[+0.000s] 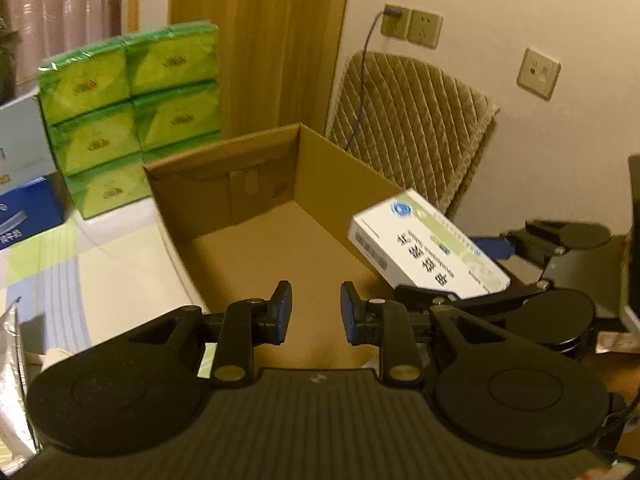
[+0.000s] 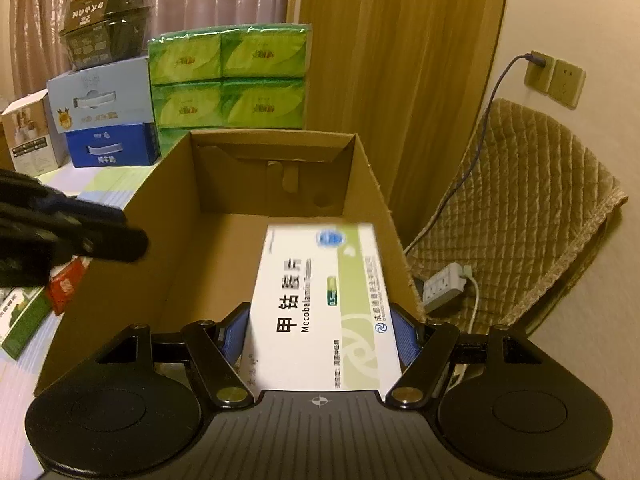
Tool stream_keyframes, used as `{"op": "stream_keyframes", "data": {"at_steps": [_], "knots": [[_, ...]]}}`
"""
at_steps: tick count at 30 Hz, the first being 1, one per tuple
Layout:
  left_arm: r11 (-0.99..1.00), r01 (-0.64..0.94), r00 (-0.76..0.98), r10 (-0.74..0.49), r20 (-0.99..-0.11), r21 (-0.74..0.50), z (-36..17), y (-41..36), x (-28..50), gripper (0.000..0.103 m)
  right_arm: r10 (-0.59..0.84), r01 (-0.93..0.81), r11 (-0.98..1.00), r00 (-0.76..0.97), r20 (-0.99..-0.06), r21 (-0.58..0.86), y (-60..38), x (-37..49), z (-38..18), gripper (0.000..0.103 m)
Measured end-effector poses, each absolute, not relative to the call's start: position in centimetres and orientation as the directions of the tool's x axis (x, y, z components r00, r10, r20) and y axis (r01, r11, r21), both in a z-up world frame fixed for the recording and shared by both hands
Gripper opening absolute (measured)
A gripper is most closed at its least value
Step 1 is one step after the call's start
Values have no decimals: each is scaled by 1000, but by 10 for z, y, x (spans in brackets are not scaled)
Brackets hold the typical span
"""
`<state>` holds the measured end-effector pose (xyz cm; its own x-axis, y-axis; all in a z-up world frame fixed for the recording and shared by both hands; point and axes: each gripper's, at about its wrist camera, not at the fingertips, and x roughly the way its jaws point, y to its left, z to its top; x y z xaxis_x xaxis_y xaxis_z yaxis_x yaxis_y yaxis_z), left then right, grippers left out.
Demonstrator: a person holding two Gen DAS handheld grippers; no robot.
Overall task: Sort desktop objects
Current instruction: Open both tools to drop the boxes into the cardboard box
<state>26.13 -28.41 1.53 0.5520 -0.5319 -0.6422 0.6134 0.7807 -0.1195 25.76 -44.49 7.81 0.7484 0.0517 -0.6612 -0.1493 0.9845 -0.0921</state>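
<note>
Right gripper [image 2: 320, 336] clamps the flat white-and-green cardboard medicine box [image 2: 320, 304] by its long sides, blue pads pressing each edge, so it stays level over the open brown cardboard carton [image 2: 176, 216], prob. for a flat drop inside; left gripper [image 1: 316, 312] hangs empty above the carton floor, jaws narrowly apart, w/ nothing between, likely just clear of the way.
</note>
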Motion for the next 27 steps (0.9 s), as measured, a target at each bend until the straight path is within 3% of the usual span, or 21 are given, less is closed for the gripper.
{"op": "stream_keyframes", "data": {"at_steps": [6, 10, 27], "knots": [[793, 601, 587, -521, -619, -98, 30, -261, 250, 22, 93, -162, 986, 741, -665, -43, -441, 258, 78, 68], [804, 587, 600, -511, -615, -94, 32, -246, 242, 22, 99, -146, 989, 755, -649, -19, -443, 256, 85, 82], [853, 513, 643, -458, -614, -100, 36, -176, 208, 31, 110, -115, 993, 821, -560, 27, -428, 208, 136, 89]]}}
